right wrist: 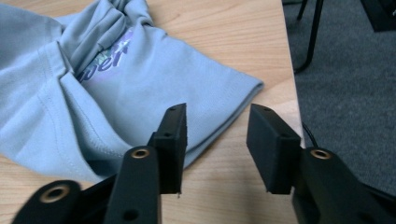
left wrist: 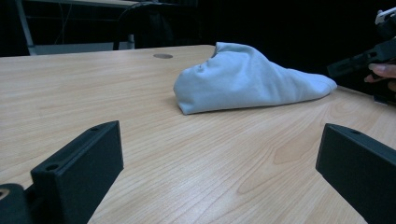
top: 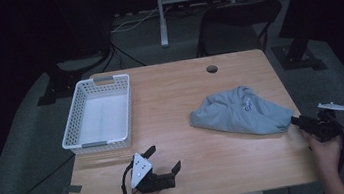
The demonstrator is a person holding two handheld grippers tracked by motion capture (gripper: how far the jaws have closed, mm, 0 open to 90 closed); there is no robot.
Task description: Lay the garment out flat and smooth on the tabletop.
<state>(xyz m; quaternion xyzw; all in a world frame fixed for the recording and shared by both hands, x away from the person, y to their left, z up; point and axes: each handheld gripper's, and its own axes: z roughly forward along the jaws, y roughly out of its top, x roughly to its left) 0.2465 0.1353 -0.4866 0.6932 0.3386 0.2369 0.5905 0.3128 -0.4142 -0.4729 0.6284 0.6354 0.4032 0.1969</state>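
item: light blue t-shirt (top: 240,112), crumpled in a heap with a printed logo showing, lying on the right half of the wooden counter (top: 180,101) near its right edge. right tool (right wrist: 217,133): jaws parted, holding nothing, poised over the shirt's hem at the counter edge. left tool (top: 163,159): jaws wide apart, holding nothing, low over the front of the counter, well apart from the shirt. white slotted basket (top: 74,125): far left.

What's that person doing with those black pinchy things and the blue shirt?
A person holds a gripper in each hand at a wooden table. The right gripper is open at the edge of a crumpled light blue shirt, with one jaw over the hem, not gripping it yet. The left gripper is open too, near the front of the table, pointing toward the shirt. A white basket sits empty on the left.
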